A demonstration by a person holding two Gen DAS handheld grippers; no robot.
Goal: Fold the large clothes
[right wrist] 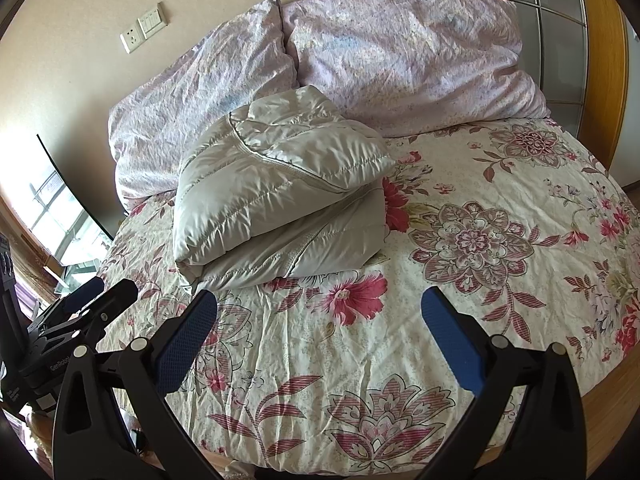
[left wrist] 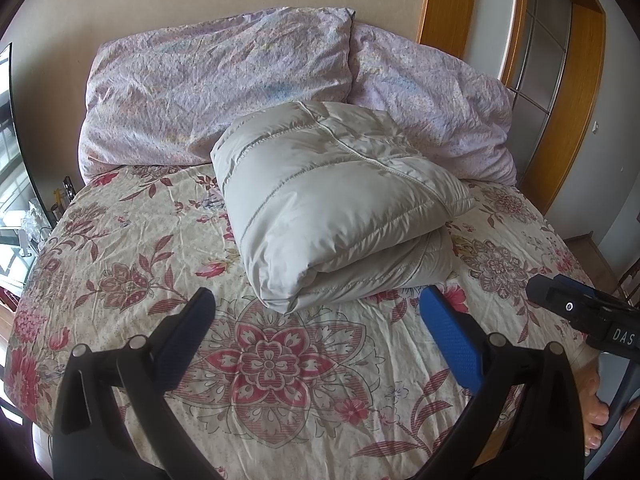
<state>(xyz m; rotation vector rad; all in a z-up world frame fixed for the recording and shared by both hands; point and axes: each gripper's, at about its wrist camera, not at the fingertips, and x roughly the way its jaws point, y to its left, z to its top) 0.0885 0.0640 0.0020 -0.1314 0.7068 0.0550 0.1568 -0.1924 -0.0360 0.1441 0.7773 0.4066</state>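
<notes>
A pale grey puffer jacket (left wrist: 332, 200) lies folded into a thick bundle on the floral bedspread (left wrist: 280, 360), its far end against the pillows. In the right wrist view the same jacket (right wrist: 280, 196) sits left of centre. My left gripper (left wrist: 316, 300) hovers open just short of the bundle's near edge, with nothing between its fingers. My right gripper (right wrist: 320, 304) is open too, over bare bedspread (right wrist: 440, 320) a little nearer than the jacket and to its right. The right gripper's body shows at the right edge of the left wrist view, and the left gripper's body at the left edge of the right wrist view.
Two lilac patterned pillows (left wrist: 216, 92) (left wrist: 440, 108) lean against the beige wall at the head of the bed. A wooden door frame (left wrist: 448, 0) and glass-panelled door stand to the right. A window (right wrist: 60, 216) and a cluttered ledge lie to the left. A person's hand (left wrist: 596, 404) holds the right gripper.
</notes>
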